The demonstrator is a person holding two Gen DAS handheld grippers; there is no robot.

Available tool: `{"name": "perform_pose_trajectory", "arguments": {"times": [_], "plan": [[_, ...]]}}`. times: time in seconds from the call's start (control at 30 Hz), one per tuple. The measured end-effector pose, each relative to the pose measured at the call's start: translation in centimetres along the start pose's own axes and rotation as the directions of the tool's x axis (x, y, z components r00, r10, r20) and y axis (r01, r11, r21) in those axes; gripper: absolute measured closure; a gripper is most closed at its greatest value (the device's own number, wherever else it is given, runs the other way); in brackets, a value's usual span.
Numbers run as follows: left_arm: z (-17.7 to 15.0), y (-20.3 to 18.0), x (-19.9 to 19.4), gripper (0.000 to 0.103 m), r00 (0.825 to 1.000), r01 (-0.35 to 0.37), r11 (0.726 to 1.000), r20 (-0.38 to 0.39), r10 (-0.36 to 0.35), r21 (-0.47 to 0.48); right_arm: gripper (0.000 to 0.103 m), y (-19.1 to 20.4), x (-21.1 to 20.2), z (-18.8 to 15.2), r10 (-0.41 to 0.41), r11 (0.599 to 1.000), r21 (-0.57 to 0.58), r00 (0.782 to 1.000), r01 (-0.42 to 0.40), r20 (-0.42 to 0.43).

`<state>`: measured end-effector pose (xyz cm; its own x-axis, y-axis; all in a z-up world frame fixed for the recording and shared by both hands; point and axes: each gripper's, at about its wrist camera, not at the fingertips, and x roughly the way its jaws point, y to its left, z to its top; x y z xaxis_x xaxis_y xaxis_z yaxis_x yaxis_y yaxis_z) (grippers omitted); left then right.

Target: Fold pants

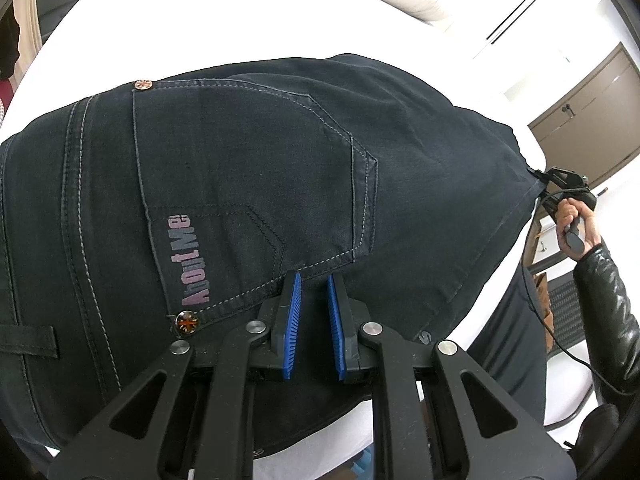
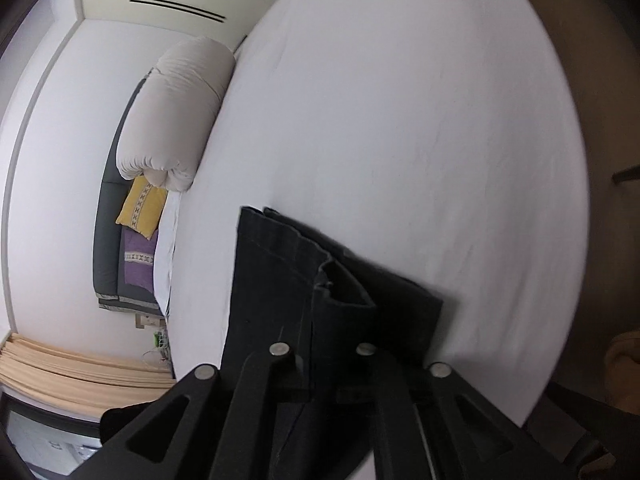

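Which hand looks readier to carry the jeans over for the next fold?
Probably the right. The right gripper already pinches the jeans at their far edge, lifted off the bed. The left gripper sits with jaws apart at the back pocket, apparently gripping nothing.

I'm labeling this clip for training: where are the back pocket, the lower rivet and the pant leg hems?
back pocket [image 1: 248, 184]: left wrist view, middle of the stitched panel.
lower rivet [image 1: 186, 322]: left wrist view, its copper face, at the pocket corner.
pant leg hems [image 2: 280, 236]: right wrist view, the stitched hem band.
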<state>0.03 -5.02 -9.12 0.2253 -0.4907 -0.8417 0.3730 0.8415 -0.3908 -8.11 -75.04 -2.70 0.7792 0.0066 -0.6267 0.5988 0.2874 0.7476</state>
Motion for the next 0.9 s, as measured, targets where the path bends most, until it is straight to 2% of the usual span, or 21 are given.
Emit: {"name": "perform_pose_trajectory", "arguments": {"times": [0.13,0.2,0.27,0.33,0.37,0.4,0.63,0.9], "plan": [[0.0,-0.2,0.0,0.089,1.000,-0.001,1.000,0.001,0.001,0.002,0.094,-1.6,-0.9,-0.2,0.009,0.999,0.044,1.000,-0.009,-0.006],[0.0,-0.2,0.1,0.089,1.000,-0.001,1.000,0.001,0.001,0.003,0.084,-3.1,-1.8,-0.4,0.028,0.996,0.082,1.000,-0.028,0.006],[0.0,-0.2,0.1,0.089,1.000,-0.001,1.000,0.002,0.001,0.002,0.072,-2.9,-2.7,0.0,0.022,0.997,0.067,0.999,-0.025,0.042],[0.0,-0.2,0.1,0.089,1.000,-0.001,1.000,0.002,0.001,0.003,0.073,-2.3,-3.0,0.3,-0.018,1.000,0.005,0.998,0.017,0.057],[0.0,-0.2,0.1,0.089,1.000,-0.001,1.000,0.002,0.001,0.002,0.088,-1.8,-2.9,0.5,-0.066,0.997,-0.038,0.996,0.068,0.054],[0.0,-0.2,0.1,0.089,1.000,-0.001,1.000,0.001,0.001,0.002,0.095,-1.4,-2.6,0.7,-0.116,0.990,-0.072,0.992,0.119,0.046],[-0.1,-0.1,-0.2,0.089,1.000,0.003,1.000,0.002,-0.003,0.005,0.096,-2.1,-2.0,1.0,-0.163,0.982,-0.089,0.986,0.166,0.044],[-0.4,0.5,-0.8,0.089,1.000,0.006,1.000,0.015,-0.006,0.000,0.095,-3.6,-3.6,0.9,-0.154,0.988,-0.002,0.986,0.155,0.070]]}}
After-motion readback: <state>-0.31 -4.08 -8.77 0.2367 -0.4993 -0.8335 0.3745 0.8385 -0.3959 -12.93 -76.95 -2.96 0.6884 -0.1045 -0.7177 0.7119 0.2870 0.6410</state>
